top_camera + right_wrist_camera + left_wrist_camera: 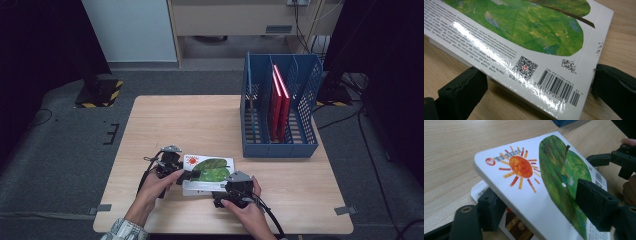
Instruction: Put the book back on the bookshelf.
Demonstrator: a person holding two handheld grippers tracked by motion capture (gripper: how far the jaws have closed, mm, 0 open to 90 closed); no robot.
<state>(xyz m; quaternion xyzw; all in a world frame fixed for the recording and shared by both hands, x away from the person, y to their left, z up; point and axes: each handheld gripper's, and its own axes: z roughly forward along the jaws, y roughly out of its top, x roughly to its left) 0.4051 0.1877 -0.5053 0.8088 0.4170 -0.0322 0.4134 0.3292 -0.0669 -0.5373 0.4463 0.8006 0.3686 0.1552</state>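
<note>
both jaw pairs straddle the book (209, 172) near the table's (200, 120) front edge: left gripper (541, 202) with one jaw under, one over the tilted cover, right gripper (536, 90) flanking a corner, seemingly steadying it, neither clearly pinching.

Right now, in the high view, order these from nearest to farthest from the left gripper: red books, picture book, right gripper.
1. picture book: at the left gripper, between its jaws.
2. right gripper: at the book's near right corner.
3. red books: upright in the blue rack, far right.
</note>
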